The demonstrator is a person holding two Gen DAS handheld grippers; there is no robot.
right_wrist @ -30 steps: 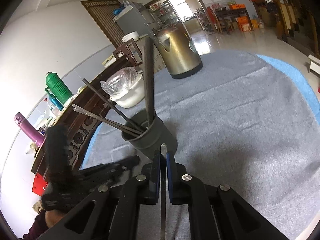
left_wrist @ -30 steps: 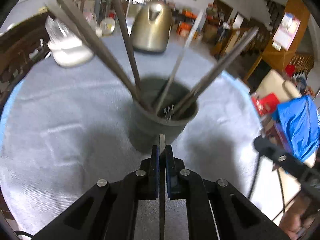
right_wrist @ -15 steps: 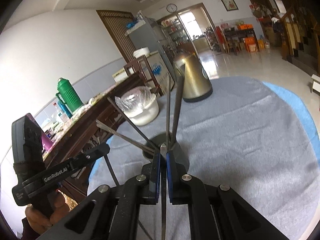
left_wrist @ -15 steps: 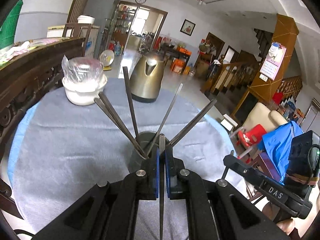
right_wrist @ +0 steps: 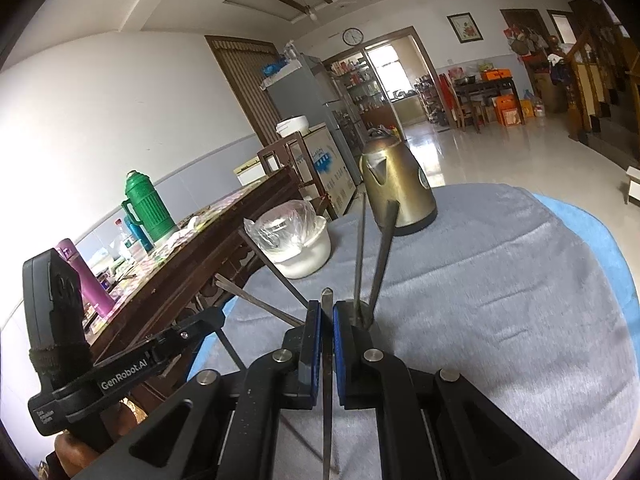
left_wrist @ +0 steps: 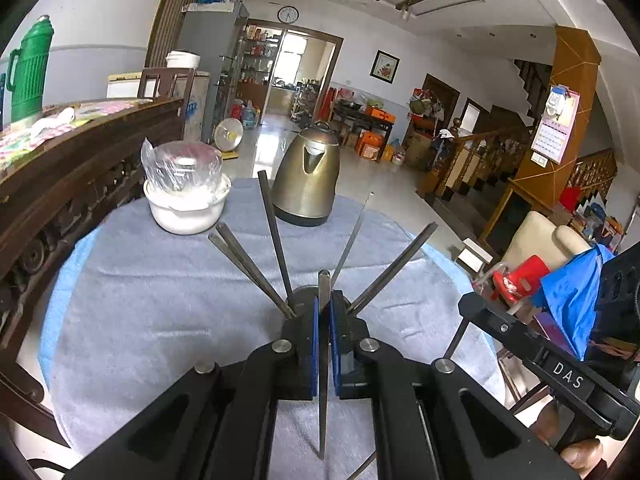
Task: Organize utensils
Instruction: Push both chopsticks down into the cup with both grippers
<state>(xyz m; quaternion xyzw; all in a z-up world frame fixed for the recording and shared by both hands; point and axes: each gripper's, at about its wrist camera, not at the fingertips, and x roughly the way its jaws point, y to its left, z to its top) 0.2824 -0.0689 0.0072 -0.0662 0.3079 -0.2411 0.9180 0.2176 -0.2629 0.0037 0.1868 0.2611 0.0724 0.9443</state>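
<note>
The left hand-held gripper (left_wrist: 324,308) is clamped shut on a single metal chopstick (left_wrist: 323,360), which runs back between its blue pads toward the camera. The right hand-held gripper (right_wrist: 327,316) is likewise closed tight on its own chopstick (right_wrist: 327,380). Compared with a second ago, both have risen and tipped up: then each looked down into the dark utensil cup, now the cup (left_wrist: 305,291) is mostly hidden behind the fingers and far more of the room shows above it. In the right wrist view only a sliver of the cup rim (right_wrist: 362,322) shows just beside the right pad.

The cup holds several more chopsticks (left_wrist: 276,240) that fan outward, their tips leaning left, upright and right. Behind it on the grey cloth of the counter (left_wrist: 140,300) stand a white bowl (left_wrist: 186,212) covered with clear plastic and a brass-coloured kettle (left_wrist: 308,184), well apart from the cup.

The cloth is bare to the cup's left and right. A dark wooden sideboard (left_wrist: 60,184) runs along the counter's left edge; on the right the counter edge drops to open floor.
</note>
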